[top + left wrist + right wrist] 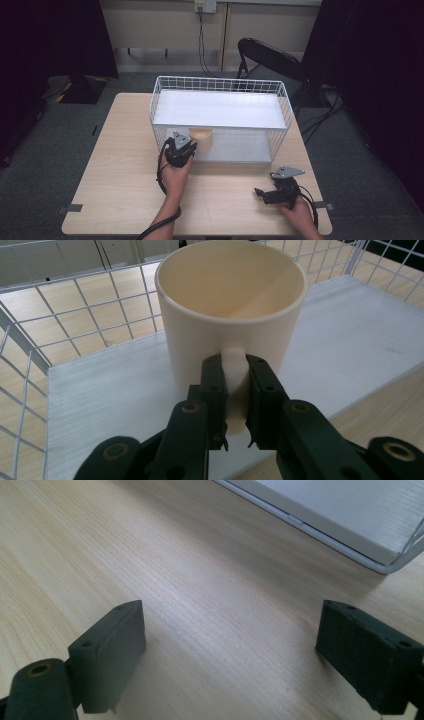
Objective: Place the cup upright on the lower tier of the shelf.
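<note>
Pinching the cream mug (230, 315) by its handle (235, 375) with the left tool (235, 405), jaws pressed together on both sides of that narrow loop. Holding the mug upright at the near front edge of the white wire basket (220, 85), over its pale board floor (350, 330). Resting the right tool (230, 655) low over the wooden table (150, 555), jaws spread wide, gripping nothing. Risking a swing or twist: smooth glazed ceramic, round and probably heavy, hanging from a slim handle between hard black pads. Risking a knock against the thin wire grid, or a tip on setting down tilted.
</note>
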`<action>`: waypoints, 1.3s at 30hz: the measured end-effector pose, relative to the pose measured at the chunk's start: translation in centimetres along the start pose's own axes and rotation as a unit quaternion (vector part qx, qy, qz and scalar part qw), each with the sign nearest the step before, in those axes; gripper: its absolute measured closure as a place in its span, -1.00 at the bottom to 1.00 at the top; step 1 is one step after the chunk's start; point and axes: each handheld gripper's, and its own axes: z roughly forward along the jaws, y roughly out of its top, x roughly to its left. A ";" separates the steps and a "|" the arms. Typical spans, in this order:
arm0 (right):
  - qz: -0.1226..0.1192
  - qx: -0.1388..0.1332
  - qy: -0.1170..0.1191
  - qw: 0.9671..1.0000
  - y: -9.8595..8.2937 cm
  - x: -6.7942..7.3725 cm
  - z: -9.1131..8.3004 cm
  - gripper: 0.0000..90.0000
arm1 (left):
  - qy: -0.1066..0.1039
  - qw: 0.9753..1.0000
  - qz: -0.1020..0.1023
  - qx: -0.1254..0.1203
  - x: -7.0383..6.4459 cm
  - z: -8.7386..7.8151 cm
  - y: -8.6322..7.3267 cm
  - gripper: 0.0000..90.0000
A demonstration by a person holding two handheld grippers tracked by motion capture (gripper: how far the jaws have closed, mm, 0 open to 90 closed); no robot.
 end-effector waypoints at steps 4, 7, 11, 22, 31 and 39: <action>0.000 0.000 0.000 1.000 0.0 0.0 0.0 -0.74 | -0.008 1.000 -0.004 0.002 0.1 0.0 -0.2 0.70; 0.000 -0.001 0.000 1.000 0.0 0.0 0.0 -0.74 | -0.015 1.000 -0.006 0.006 0.2 -0.2 -0.6 0.59; 0.000 0.000 0.000 1.000 0.0 0.0 0.0 -0.74 | -0.027 1.000 -0.010 0.000 0.3 -0.7 -0.8 0.44; 0.000 0.000 0.000 1.000 0.0 0.0 0.0 -0.74 | -0.055 0.998 -0.003 0.022 0.3 -1.8 -0.7 -0.07; 0.000 0.000 0.000 1.000 0.0 0.0 0.0 -0.74 | -0.089 0.996 -0.012 0.024 0.4 -2.5 -1.3 -0.39; 0.000 0.000 0.000 1.000 0.0 0.0 0.0 -0.74 | -0.100 0.994 -0.008 0.032 0.8 -3.3 -1.6 -0.51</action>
